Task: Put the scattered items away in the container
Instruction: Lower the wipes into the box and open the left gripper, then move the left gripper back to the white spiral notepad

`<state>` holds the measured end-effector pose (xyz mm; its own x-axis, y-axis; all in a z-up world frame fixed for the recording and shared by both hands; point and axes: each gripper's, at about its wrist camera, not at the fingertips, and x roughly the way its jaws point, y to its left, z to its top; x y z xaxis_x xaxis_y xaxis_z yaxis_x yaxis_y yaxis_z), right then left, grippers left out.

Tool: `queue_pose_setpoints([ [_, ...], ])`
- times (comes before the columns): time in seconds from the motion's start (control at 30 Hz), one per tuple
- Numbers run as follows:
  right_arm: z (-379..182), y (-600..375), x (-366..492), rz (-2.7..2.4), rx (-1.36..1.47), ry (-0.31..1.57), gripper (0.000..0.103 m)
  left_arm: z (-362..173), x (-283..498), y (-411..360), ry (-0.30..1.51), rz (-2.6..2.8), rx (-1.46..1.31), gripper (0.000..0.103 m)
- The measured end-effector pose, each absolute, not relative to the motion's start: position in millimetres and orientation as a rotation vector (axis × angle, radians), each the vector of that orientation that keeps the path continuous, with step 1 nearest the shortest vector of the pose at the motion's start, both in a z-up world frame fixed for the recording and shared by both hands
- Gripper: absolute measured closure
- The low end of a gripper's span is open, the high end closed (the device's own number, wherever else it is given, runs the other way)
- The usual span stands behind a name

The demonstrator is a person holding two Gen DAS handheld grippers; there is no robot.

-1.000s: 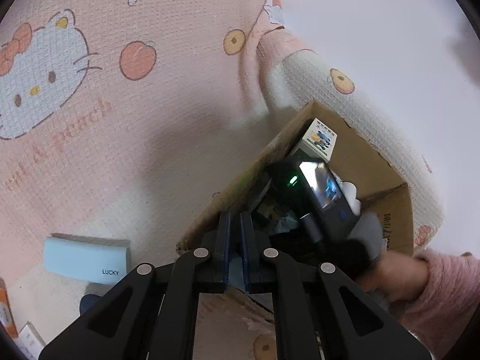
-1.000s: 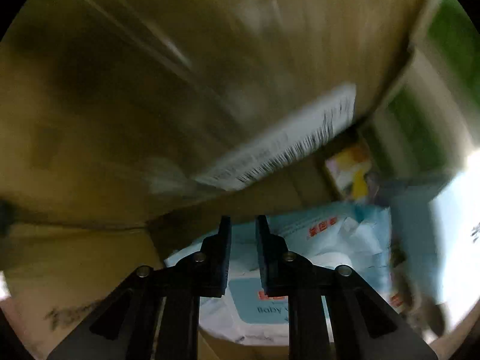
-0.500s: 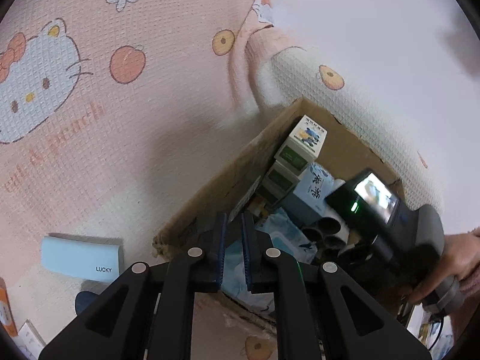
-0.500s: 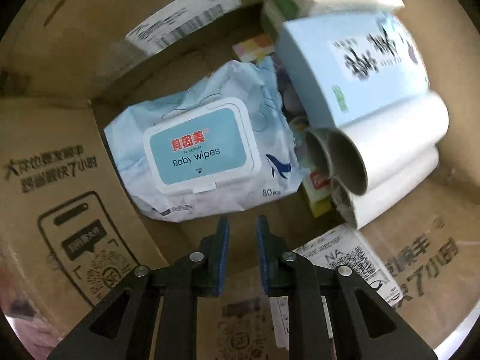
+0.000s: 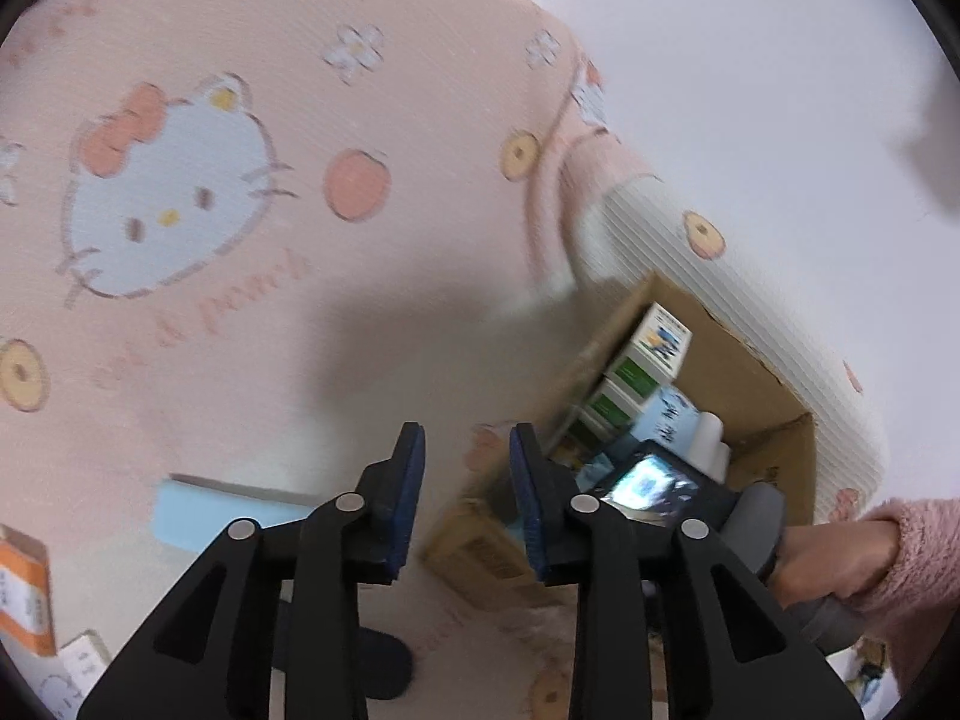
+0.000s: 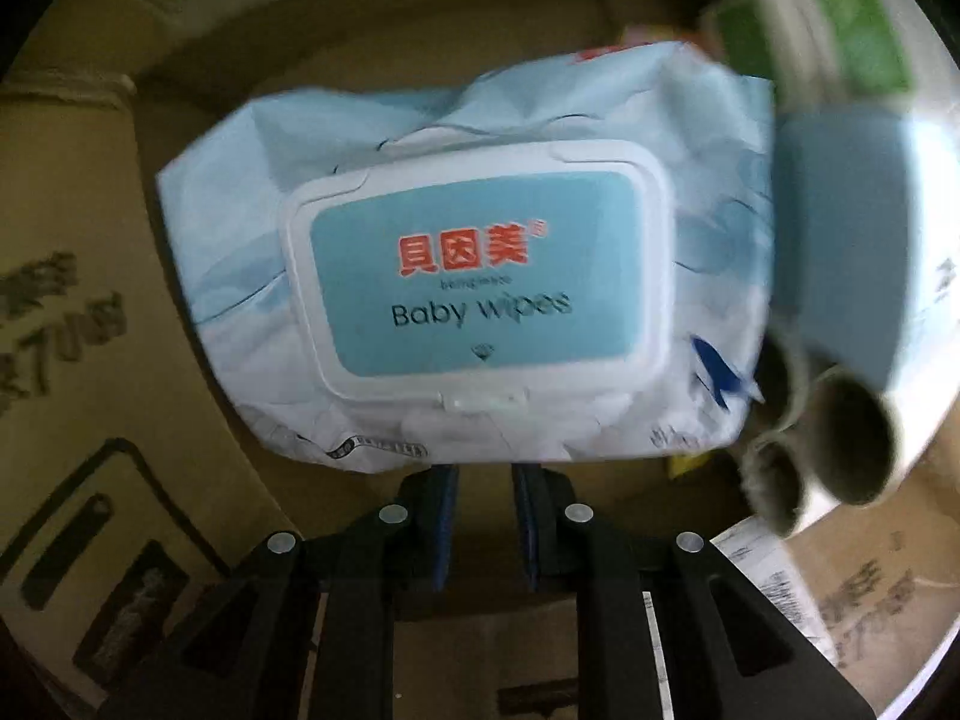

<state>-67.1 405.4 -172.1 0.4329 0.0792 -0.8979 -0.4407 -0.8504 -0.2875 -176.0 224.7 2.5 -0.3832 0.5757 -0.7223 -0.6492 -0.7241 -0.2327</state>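
In the left wrist view my left gripper (image 5: 465,438) hangs over the pink mat (image 5: 372,312), its jaws opening with nothing between them. To its right stands the cardboard box (image 5: 744,360), holding small cartons (image 5: 648,354). A hand in a pink sleeve (image 5: 840,558) holds the other tool over the box, its screen (image 5: 648,486) lit. In the right wrist view my right gripper (image 6: 485,474) is shut and empty inside the box (image 6: 90,228). Its tips are at the near edge of a baby wipes pack (image 6: 474,276).
On the mat lie a pale blue box (image 5: 204,516), an orange carton (image 5: 24,594), a white carton (image 5: 78,666) and a dark flat thing (image 5: 384,660). Inside the box, a blue carton (image 6: 852,240), paper rolls (image 6: 852,444) and a green-white carton (image 6: 840,42) crowd the right side.
The left jaws have parted and that gripper has lifted back from the box. The right gripper has tipped down and sunk into the box, closing on the wipes pack.
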Motion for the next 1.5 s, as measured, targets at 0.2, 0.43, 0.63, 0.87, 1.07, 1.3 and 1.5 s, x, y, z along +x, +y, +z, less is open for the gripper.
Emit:
queue_pose_setpoints([
  [0.2,-161.9,419.5,-85.9,1.508,-2.089,0.332,0.089,-3.0,-170.7,168.8,0.065,2.235,-1.094,0.067],
  [0.43,-138.4,413.6,-89.5,1.603,-2.063,0.319,0.089,-52.5,-164.1,87.1,-0.024,2.291,-1.312,0.066],
  [0.63,-47.1,381.9,-88.1,1.772,-1.764,0.062,0.087,-87.2,-150.5,30.1,-0.012,2.375,-1.428,0.065],
  [0.87,12.5,302.0,-73.8,1.992,-1.478,-0.319,0.034,-112.2,-127.1,-14.5,-0.022,2.431,-1.450,0.051],
  [1.07,-18.3,203.8,-85.3,2.173,-1.311,-0.690,0.027,-126.5,-108.0,-46.6,-0.115,2.463,-1.483,0.048],
  [1.3,-102.9,133.1,-108.7,2.414,-1.390,-0.907,0.026,-140.6,-93.3,-75.4,-0.086,2.541,-1.535,0.047],
  [1.5,-162.6,77.9,-114.2,2.581,-1.420,-1.120,0.026,-156.8,-98.9,-105.4,-0.127,2.576,-1.611,0.047],
])
